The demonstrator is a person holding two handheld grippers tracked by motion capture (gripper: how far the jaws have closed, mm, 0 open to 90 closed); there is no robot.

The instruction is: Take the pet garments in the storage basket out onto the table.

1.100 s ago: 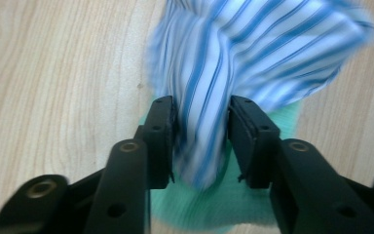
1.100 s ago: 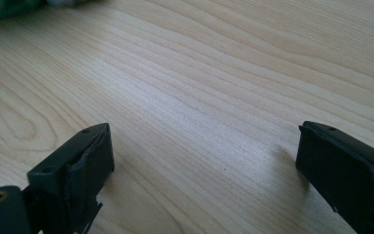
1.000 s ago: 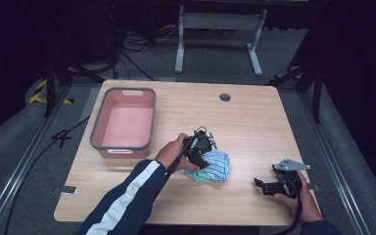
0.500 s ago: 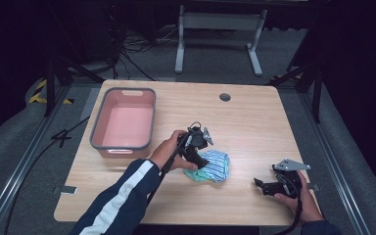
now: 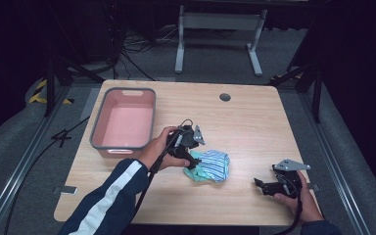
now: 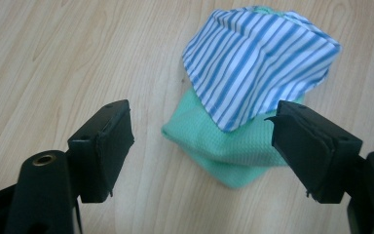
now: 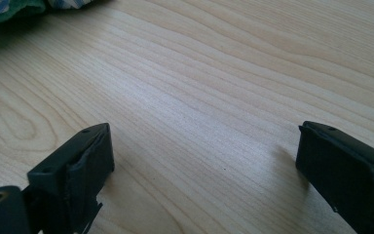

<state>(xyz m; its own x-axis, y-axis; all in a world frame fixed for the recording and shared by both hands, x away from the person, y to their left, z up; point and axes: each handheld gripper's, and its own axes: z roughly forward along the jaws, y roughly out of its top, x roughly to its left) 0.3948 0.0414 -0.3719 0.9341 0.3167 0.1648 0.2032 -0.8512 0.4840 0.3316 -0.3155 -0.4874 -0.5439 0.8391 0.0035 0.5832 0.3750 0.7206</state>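
The cloths [image 6: 246,97], striped over green, lie bunched on the table [image 5: 254,122] just ahead of the left gripper [image 6: 202,141], its jaws wide and empty above them. The right gripper [image 7: 204,161] sits well apart, jaws wide. A pink bin [image 5: 123,120] stands left.

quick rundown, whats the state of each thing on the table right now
left gripper: open, poised over the cloths, holding nothing
right gripper: open, empty, over bare table
striped cloth: folded, lying on the green cloth
green cloth: folded, underneath
pink bin: upright, empty
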